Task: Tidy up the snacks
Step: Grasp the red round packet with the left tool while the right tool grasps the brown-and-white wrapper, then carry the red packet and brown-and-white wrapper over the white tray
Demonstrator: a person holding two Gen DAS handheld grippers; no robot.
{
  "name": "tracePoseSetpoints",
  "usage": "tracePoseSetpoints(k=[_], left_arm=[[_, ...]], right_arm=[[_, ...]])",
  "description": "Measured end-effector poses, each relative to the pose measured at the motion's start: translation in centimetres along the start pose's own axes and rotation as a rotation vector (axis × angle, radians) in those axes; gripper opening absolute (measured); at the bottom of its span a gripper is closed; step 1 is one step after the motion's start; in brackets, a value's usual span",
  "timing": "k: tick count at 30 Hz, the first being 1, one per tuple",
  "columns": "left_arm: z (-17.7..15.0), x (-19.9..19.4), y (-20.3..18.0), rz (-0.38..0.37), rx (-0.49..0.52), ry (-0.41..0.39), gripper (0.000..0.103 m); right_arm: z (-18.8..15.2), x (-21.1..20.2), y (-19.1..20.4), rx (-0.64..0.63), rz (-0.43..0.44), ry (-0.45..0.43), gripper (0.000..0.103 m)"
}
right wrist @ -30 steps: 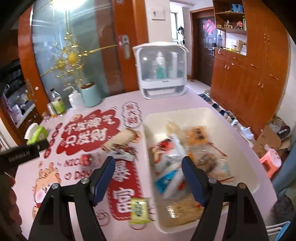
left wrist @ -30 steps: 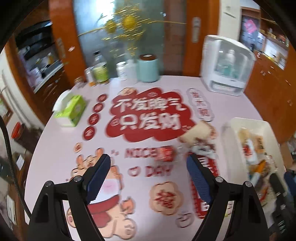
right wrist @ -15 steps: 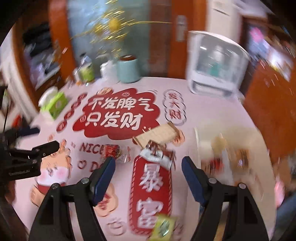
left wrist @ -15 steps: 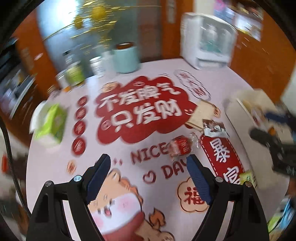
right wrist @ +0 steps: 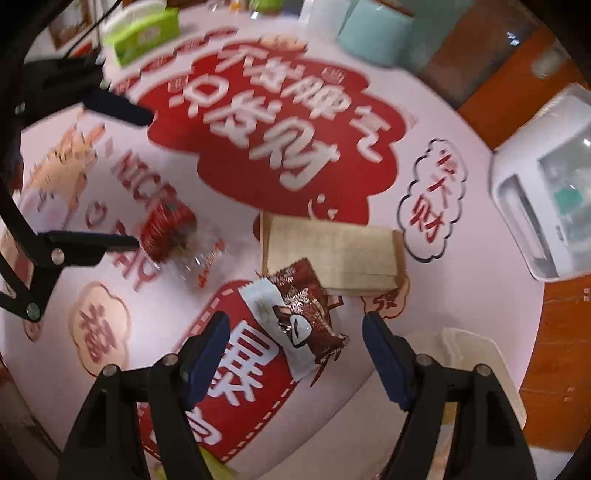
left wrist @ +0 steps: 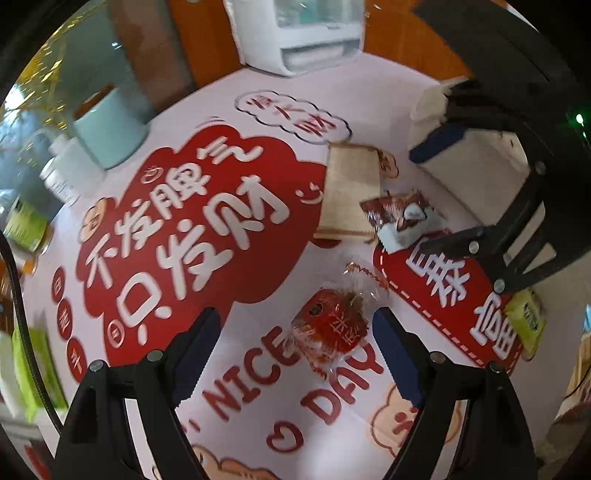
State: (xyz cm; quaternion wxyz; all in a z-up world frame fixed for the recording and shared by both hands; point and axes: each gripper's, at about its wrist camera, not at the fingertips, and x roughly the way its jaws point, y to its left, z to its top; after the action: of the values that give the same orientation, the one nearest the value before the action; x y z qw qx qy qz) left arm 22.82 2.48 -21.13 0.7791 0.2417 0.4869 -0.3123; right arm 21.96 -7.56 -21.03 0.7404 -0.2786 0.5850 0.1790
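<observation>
Both tongs (left wrist: 295, 339) (right wrist: 295, 332) have dropped, wide open, over separate snacks.

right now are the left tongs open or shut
Open. The left tongs stand wide apart with the red clear-wrapped snack lying on the table between the fingers, neither pad touching it.

Left wrist view: looks down and forward, close over the bench (left wrist: 369, 92), tilted; red-wrapped snack (left wrist: 328, 328) between its fingers (left wrist: 192, 343)
Right wrist view: close above the bench (right wrist: 461, 122), facing down and across it; brown-and-white packet (right wrist: 295, 314) just ahead
Shared: both snacks, tan flat packet (left wrist: 351, 192) (right wrist: 332, 254), white appliance (left wrist: 299, 33) (right wrist: 543, 184); each view shows the other gripper
</observation>
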Motion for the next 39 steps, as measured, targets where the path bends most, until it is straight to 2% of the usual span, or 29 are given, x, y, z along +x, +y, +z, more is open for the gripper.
tracePoseSetpoints(k=[8,10,13,14,16,18,19,26,31,33,39], left_arm=[[-0.2,3.3,-0.6,-0.017,0.054,0.038,0.083],[-0.1,3.6,-0.7,-0.023,0.05,0.04,0.083],[0.1,3.9,-0.6,-0.043,0.038,0.048,0.083],[0.2,4.1,-0.6,-0.05,0.035,0.053,0.083],[0.2,4.5,-0.6,-0.071,0.03,0.069,0.078],[0.2,4.8,-0.7,-0.095,0.03,0.084,0.059],[0.2,4.8,-0.9,-0.106,0.029,0.087,0.056],[-0.3,4.0,-2.2,-0.008,0.01,0.064,0.053],[-0.6,2.8,-2.3,0.053,-0.082,0.106,0.052],[-0.9,1.3,-2.3,0.053,-0.123,0.1,0.046],[-2.3,-5.2,-3.6,0.045,-0.242,0.02,0.046]], right_arm=[[0.3,3.2,0.0,-0.041,0.037,0.114,0.075],[0.2,3.8,-0.1,-0.027,0.074,0.135,0.066],[0.3,4.0,-1.0,0.053,0.185,0.147,0.05],[0.3,4.0,-1.1,0.066,0.189,0.144,0.049],[0.2,3.9,-1.3,0.073,0.184,0.139,0.045],[-0.1,3.8,-1.5,0.093,0.194,0.136,0.042],[-0.2,3.7,-1.5,0.104,0.207,0.136,0.04],[-2.2,2.2,-2.3,0.15,0.235,0.099,0.038],[-4.4,-0.6,-2.7,0.237,0.268,0.035,0.038],[-5.2,-1.9,-2.5,0.257,0.27,0.003,0.038],[-9.6,-7.3,-0.4,0.334,0.28,-0.133,0.038]])
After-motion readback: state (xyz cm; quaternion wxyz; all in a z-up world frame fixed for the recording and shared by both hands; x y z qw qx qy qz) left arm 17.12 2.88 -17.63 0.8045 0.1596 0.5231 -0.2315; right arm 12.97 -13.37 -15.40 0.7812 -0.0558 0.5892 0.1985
